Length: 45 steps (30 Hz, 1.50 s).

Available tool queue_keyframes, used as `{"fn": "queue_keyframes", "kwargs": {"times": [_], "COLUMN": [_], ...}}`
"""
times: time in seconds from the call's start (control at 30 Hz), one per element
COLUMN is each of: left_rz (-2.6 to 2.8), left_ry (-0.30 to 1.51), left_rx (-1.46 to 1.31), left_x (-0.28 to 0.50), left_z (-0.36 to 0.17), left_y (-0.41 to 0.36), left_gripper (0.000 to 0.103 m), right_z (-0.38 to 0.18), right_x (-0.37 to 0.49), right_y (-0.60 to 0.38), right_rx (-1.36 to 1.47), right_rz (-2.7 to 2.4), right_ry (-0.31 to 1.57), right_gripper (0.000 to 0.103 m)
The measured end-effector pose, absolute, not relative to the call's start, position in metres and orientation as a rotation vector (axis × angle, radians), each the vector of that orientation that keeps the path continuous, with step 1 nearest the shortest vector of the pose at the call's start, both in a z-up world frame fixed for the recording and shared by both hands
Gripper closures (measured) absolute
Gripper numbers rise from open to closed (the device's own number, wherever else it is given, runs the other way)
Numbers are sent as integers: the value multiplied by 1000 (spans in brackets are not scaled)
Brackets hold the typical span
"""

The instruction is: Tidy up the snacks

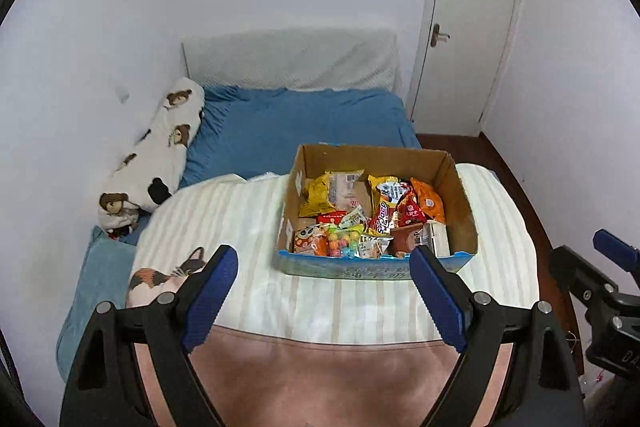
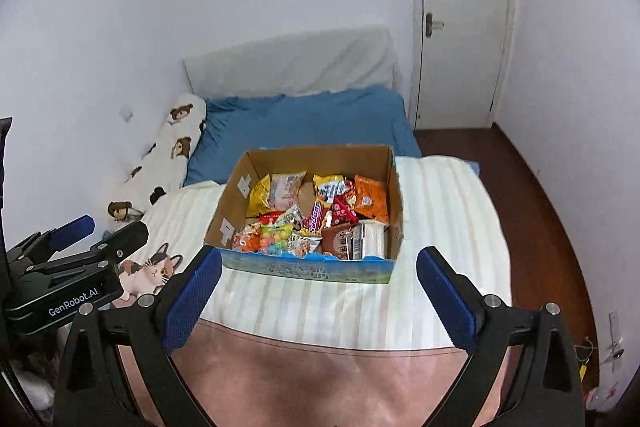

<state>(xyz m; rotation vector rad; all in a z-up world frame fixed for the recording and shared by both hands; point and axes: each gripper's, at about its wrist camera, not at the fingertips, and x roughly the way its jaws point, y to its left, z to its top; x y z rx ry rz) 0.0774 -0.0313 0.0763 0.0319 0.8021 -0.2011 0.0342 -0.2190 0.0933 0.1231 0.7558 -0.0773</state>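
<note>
An open cardboard box (image 1: 464, 203) (image 2: 236, 195) sits on the striped white blanket on the bed. It holds several snack packs: a yellow bag (image 1: 318, 193) (image 2: 258, 195), an orange bag (image 1: 430, 203) (image 2: 372, 201), a red wrapper (image 1: 382, 217) (image 2: 316, 217), a bag of coloured candy balls (image 1: 344, 241) (image 2: 274, 237) and a brown pack (image 1: 408, 237) (image 2: 338, 241). My left gripper (image 1: 324, 263) is open and empty, just in front of the box. My right gripper (image 2: 320, 267) is open and empty, also just short of the box's front wall. Each gripper shows at the edge of the other's view.
The blanket (image 1: 240, 227) (image 2: 440, 227) has a cat print (image 1: 168, 275) (image 2: 152, 271) at the left and a pink band (image 1: 320, 367) nearest me. A bear-print bolster (image 1: 160, 147) lies along the left wall. A blue sheet (image 1: 300, 123), a white door (image 1: 468, 27) and wood floor (image 2: 540, 227) lie beyond.
</note>
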Motion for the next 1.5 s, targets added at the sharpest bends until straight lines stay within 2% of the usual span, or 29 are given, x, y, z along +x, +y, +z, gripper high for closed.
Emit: {"fn": "queue_keyframes", "kwargs": {"times": [0.3, 0.57, 0.77, 1.5], "left_rz": [-169, -169, -176, -162], "left_ry": [714, 697, 750, 1044], "left_rx": [46, 46, 57, 110], "left_x": [35, 28, 43, 176], "left_z": [106, 111, 97, 6], "left_y": [-21, -21, -32, -74], "left_gripper": [15, 15, 15, 15], "right_z": [129, 131, 110, 13], "right_x": [-14, -18, 1, 137], "right_y": [-205, -202, -209, -258], "right_rx": [100, 101, 111, 181], "right_rz": [-73, -68, -76, -131], "right_ry": [674, 672, 729, 981], "right_gripper": [2, 2, 2, 2]}}
